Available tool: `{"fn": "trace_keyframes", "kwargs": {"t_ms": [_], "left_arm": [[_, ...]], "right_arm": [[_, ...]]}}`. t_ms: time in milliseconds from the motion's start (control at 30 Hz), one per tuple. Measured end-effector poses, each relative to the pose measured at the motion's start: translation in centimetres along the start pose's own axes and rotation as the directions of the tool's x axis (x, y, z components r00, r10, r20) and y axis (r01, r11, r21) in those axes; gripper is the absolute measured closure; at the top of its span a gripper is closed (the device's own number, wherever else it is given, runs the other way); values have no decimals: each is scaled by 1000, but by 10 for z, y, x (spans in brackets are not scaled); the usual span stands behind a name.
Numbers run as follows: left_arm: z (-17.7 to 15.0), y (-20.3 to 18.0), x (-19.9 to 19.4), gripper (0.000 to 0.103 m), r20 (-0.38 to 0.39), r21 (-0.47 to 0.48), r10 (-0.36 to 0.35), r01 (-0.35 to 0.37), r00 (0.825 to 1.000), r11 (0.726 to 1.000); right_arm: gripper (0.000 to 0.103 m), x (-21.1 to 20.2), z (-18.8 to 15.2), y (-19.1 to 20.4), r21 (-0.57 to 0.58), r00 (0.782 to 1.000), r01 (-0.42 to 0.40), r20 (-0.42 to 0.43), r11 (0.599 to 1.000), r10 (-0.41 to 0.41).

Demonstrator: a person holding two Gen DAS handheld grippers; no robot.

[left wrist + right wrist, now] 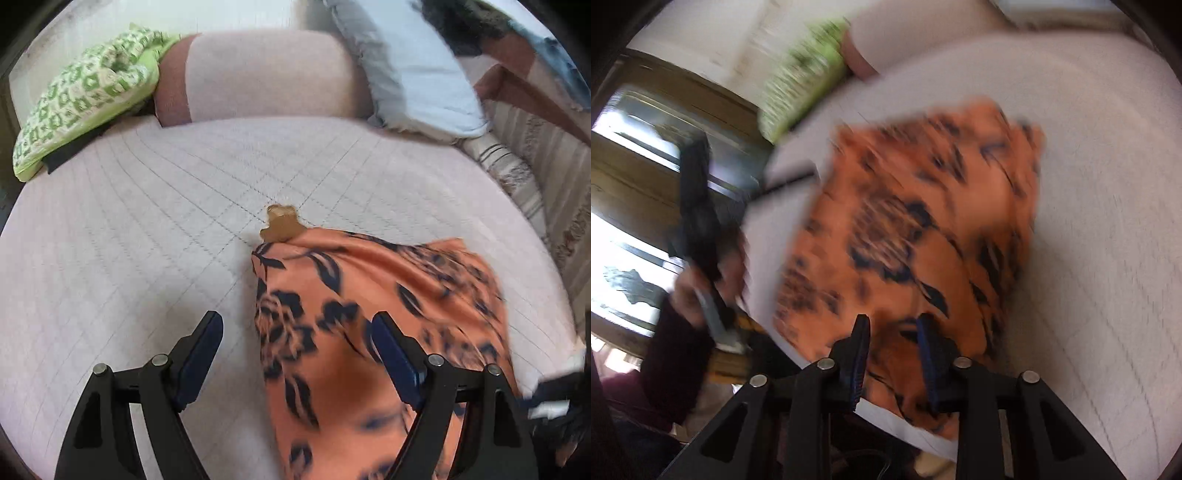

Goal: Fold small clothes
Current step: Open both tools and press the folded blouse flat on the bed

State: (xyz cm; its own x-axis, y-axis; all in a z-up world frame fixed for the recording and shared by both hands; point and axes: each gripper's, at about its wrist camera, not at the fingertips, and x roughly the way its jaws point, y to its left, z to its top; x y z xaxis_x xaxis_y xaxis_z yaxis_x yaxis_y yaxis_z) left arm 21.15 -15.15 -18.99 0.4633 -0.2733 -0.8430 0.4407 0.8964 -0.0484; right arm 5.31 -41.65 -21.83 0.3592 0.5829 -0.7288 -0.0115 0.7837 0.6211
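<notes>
One orange fabric garment with dark navy floral print [369,314] | lies on pale pink quilted bed cover [129,229], long axis running from near edge toward pillows, narrow end away | left gripper [295,332] jaws wide apart, one finger over cloth | right gripper [892,332] jaws narrowed, cloth between; grip unclear through blur.

Pale pink quilted bed [147,229], stitched in a grid. At its far edge a pink bolster [266,74]; green patterned pillow [81,92] at the far left corner, light blue pillow [417,70] far right. Striped cover [535,173] along the right edge. Bright windows [624,229] in wooden frames, blurred.
</notes>
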Motion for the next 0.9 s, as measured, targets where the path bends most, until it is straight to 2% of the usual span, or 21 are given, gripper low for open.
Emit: {"fn": "trace_keyframes", "kwargs": {"t_ms": [67, 133, 200, 300, 367, 467, 600, 633, 667, 700, 733, 833, 900], "left_arm": [[6, -3, 29, 19, -66, 3, 39, -39, 997, 999], [4, -3, 44, 19, -110, -4, 43, -43, 993, 999], [2, 0, 48, 19, -107, -31, 24, -28, 994, 999], [-2, 6, 35, 19, -88, -42, 6, -10, 996, 999], [-10, 12, 18, 19, -66, -55, -20, 17, 998, 998], [-28, 12, -1, 19, -50, -39, -44, 43, 998, 998], [-66, 10, -21, 19, -60, 11, -52, 53, 997, 999], [-74, 9, -25, 19, -63, 17, -54, 55, 997, 998], [-80, 8, -26, 19, -64, 21, -54, 55, 997, 998], [-86, 7, -27, 19, -57, 30, -51, 53, 997, 998], [-90, 6, -27, 18, -50, 40, -46, 48, 998, 998], [-93, 5, -20, 11, -59, 42, -20, 23, 998, 999], [-95, 6, -21, 11, -75, 21, -15, 17, 997, 1000]], "right_arm": [[74, -1, -5, -9, 19, 1000, -21, -8, 1000, 21], [74, -8, -9, -12, 23, 1000, -22, 6, 1000, 22], [74, -14, -11, -14, 28, 1000, -24, 16, 999, 23], [74, -25, 0, 0, -14, 996, 4, 88, 1000, -3], [74, -36, 10, 4, 2, 984, 1, 176, 1000, -1], [73, -45, 32, -2, 105, 953, -1, 302, 994, -31], [68, -40, 58, -11, 217, 922, -55, 386, 975, -34], [66, -38, 66, -17, 245, 923, -65, 384, 967, -35], [58, -32, 70, -20, 275, 925, -73, 378, 959, -38], [44, -24, 73, -27, 318, 930, -76, 365, 945, -48], [41, -15, 74, -31, 353, 936, -75, 348, 933, -56], [40, 14, 75, -53, 453, 964, -53, 257, 890, -74], [40, 10, 70, -53, 451, 960, -59, 271, 891, -73]]}}
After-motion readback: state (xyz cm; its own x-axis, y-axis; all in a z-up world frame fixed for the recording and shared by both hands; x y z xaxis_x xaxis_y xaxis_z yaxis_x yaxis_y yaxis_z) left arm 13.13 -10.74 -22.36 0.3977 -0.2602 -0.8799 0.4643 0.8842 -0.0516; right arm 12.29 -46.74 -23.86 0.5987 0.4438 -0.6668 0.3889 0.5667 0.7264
